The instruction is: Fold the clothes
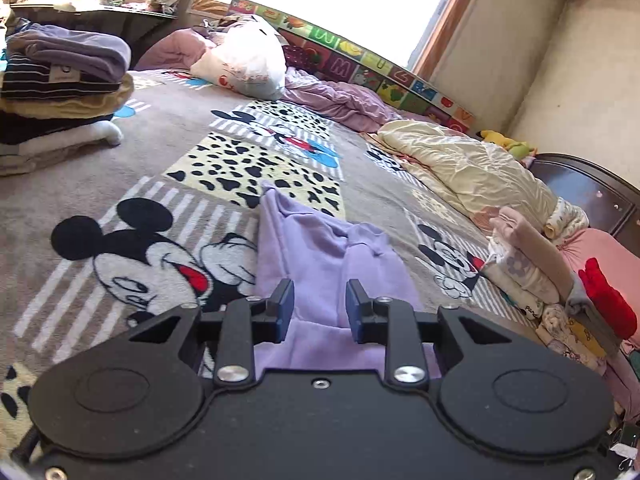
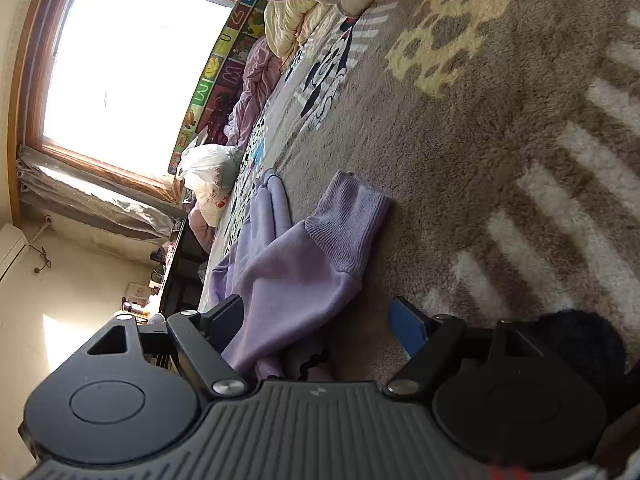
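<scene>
A lilac sweatshirt [image 1: 320, 256] lies partly folded on the Mickey Mouse blanket [image 1: 160, 160] that covers the bed. My left gripper [image 1: 320, 304] is open just above its near part, with the cloth showing between the blue pads. In the right wrist view the same sweatshirt [image 2: 288, 272] lies with its ribbed cuff [image 2: 352, 220] toward the blanket [image 2: 500, 140]. My right gripper [image 2: 324, 320] is turned on its side and open wide, with the sleeve lying between the fingers, which are not closed on it.
A stack of folded clothes [image 1: 60, 80] sits at the far left. A white plastic bag [image 1: 248, 60], a pink quilt [image 1: 340, 100] and a cream quilt [image 1: 472, 168] lie along the far side. More folded garments [image 1: 560, 288] are piled at the right.
</scene>
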Available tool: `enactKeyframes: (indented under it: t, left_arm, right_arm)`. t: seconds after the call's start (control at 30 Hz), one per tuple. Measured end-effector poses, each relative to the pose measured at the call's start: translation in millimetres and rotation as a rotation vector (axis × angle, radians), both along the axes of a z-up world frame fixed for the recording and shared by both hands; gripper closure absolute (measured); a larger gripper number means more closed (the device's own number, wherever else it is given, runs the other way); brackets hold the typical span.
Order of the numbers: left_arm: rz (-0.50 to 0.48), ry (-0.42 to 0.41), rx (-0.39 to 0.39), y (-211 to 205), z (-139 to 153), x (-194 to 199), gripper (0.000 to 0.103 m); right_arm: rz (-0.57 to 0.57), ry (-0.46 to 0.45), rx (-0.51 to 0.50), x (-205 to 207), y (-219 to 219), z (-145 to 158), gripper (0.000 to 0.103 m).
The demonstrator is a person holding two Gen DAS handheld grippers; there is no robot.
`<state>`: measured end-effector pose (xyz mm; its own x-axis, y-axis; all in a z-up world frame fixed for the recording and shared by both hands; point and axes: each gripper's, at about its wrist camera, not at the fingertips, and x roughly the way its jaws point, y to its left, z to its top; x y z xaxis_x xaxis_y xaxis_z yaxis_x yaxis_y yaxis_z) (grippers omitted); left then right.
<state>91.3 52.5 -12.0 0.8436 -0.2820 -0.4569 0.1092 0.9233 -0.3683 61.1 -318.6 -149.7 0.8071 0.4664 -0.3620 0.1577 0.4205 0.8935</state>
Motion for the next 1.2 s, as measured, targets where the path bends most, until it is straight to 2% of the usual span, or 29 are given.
enactKeyframes:
  t: [0.1,0.13,0.2,0.23,0.27,0.3,0.37,0.43,0.53,0.63,0.7,0.83,1.0,1.2]
  left_arm:
    - [0.033,0.017,-0.016,21,0,-3,0.078]
    - [0.045,0.023,-0.022,27,1,-4,0.078]
    - [0.067,0.034,-0.033,41,1,-6,0.077]
    - [0.078,0.039,-0.038,48,1,-7,0.077]
    - [0.089,0.045,-0.044,55,1,-8,0.077]
    - [0.1,0.051,-0.049,62,1,-9,0.077]
    - [0.089,0.043,-0.073,71,7,-17,0.077]
    - [0.086,0.011,-0.076,79,18,-30,0.075]
    - [0.059,-0.019,0.027,79,28,-44,0.074]
    - [-0.052,0.015,0.158,58,16,-43,0.074]
    - [-0.117,0.061,0.208,40,-4,-40,0.074]
    - [-0.204,0.12,0.271,11,-37,-36,0.074]
    - [-0.279,0.15,0.374,-12,-55,-37,0.076]
    - [-0.35,0.143,0.434,-19,-60,-43,0.076]
  right_arm:
    - [-0.032,0.007,0.011,16,10,1,0.024]
    - [-0.046,0.005,0.012,21,13,0,0.029]
    - [-0.065,0.004,-0.001,28,17,-2,0.042]
    - [-0.071,0.002,-0.001,31,18,-4,0.054]
    - [-0.069,0.0,0.004,35,18,-7,0.074]
    - [-0.068,0.003,0.01,36,17,-10,0.082]
    - [-0.074,-0.022,0.003,36,15,-8,0.087]
    - [-0.075,-0.066,-0.009,29,10,0,0.088]
    - [-0.061,-0.132,-0.032,26,4,13,0.088]
    - [-0.027,-0.19,-0.052,27,2,24,0.088]
    - [-0.012,-0.238,-0.067,26,3,37,0.088]
    - [0.02,-0.334,-0.097,25,5,64,0.089]
    - [0.054,-0.469,-0.108,18,1,101,0.089]
    - [0.037,-0.524,-0.104,19,-17,109,0.089]
